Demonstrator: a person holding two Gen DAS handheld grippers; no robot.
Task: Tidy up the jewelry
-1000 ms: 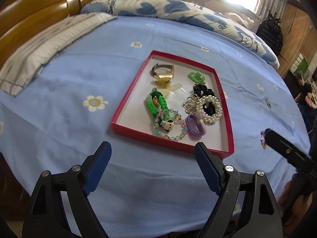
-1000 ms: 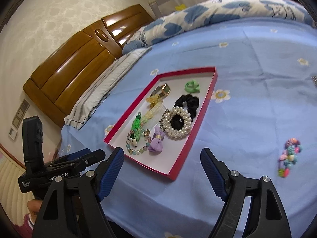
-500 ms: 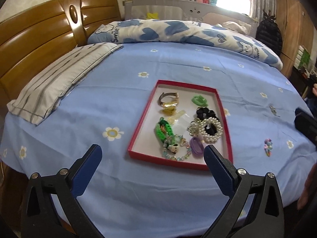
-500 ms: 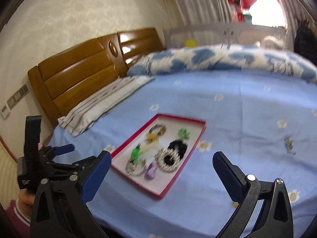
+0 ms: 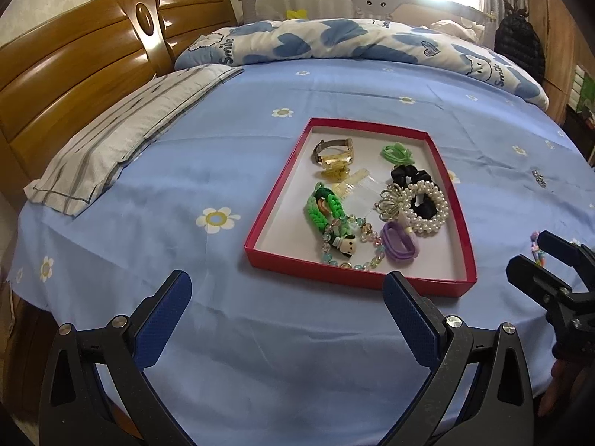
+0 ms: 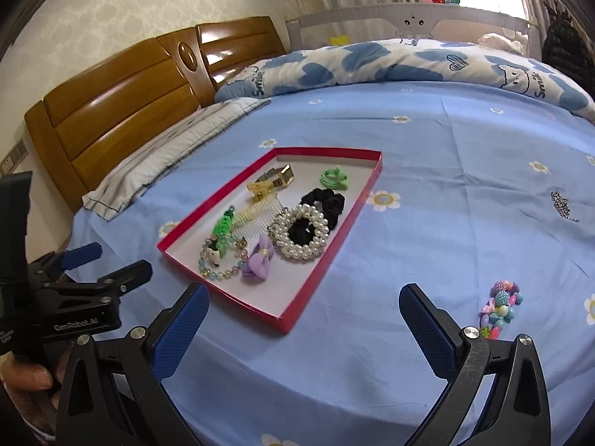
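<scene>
Jewelry fills a shallow red tray (image 5: 267, 200) with a white floor, lying on the blue flower-print bedsheet (image 5: 186, 171) near the bed's front edge. At the tray's far end sit a gold watch (image 5: 333, 151) and a green hair tie (image 5: 397, 151); a black scrunchie (image 5: 407, 175) lies by the right wall, with a pearl scrunchie (image 5: 427, 210) just in front of it. A clear comb (image 5: 355, 183) rests mid-tray, a braided green bracelet (image 5: 323, 208) along the left side, and a pastel bead bracelet (image 5: 351, 251) and a purple bow tie (image 5: 399, 243) at the near end. Outside the tray, a colourful bead bracelet (image 6: 500, 308) lies on the sheet toward the front right, and a small sparkly piece (image 6: 563, 206) farther back on the right. Left gripper (image 5: 284, 306) hangs spread wide and empty before the tray's near wall. Right gripper (image 6: 305, 319) is likewise spread, holding nothing, near the tray's front right corner.
</scene>
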